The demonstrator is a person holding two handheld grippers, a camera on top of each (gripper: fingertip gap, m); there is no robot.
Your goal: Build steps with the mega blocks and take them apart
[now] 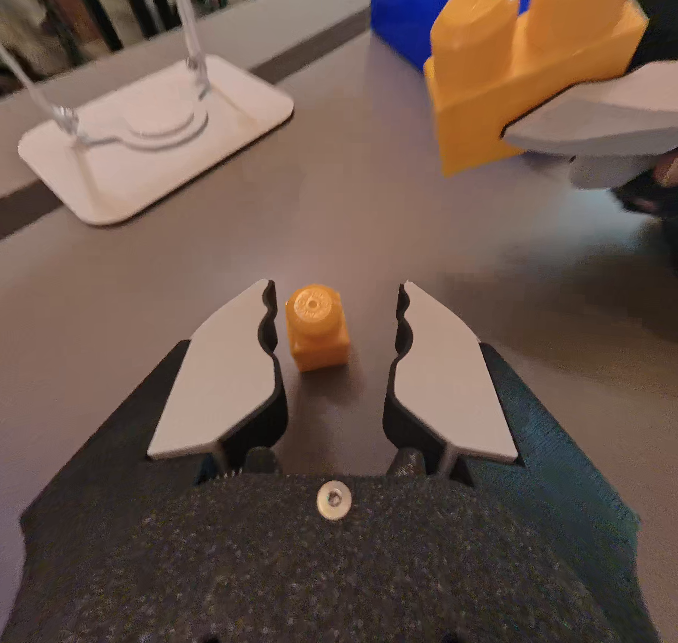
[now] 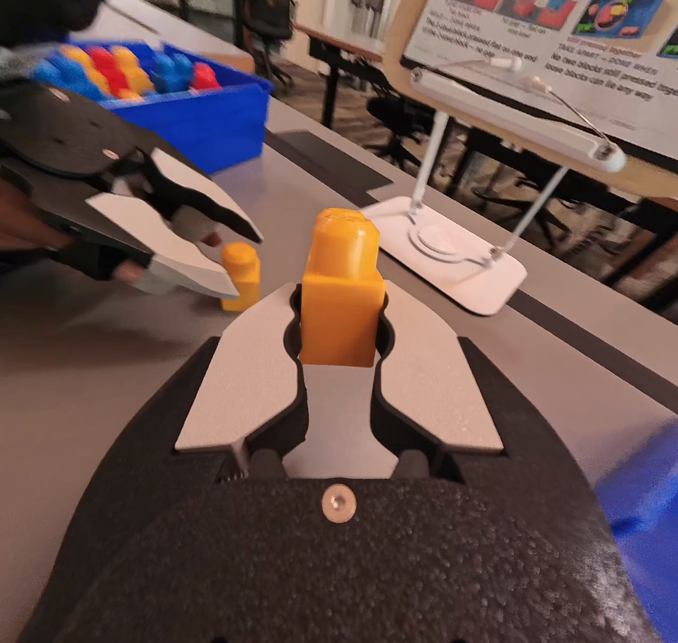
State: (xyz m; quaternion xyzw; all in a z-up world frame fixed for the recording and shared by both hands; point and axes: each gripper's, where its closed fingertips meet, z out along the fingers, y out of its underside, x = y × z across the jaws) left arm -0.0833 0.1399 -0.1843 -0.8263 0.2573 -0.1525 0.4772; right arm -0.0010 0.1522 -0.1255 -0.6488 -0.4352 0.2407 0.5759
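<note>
- The left gripper (image 1: 335, 295) hangs over a grey table (image 1: 330, 203), its two pale fingers spread apart with nothing gripped.
- A small orange one-stud block (image 1: 317, 331) stands upright on the table in the gap between those fingers, closer to the left finger; contact cannot be made out.
- The right gripper (image 2: 341, 295) is clamped on a larger orange two-stud block (image 2: 339, 317), which it holds above the table, studs up.
- From the left wrist view, that held block (image 1: 513, 74) sits up and to the right of the small block, well apart from it.
- A blue bin (image 2: 205, 119) filled with blue, red and yellow blocks stands at the far side of the table.
- A white stand (image 2: 462, 265) carrying an instruction sheet rests nearby.
</note>
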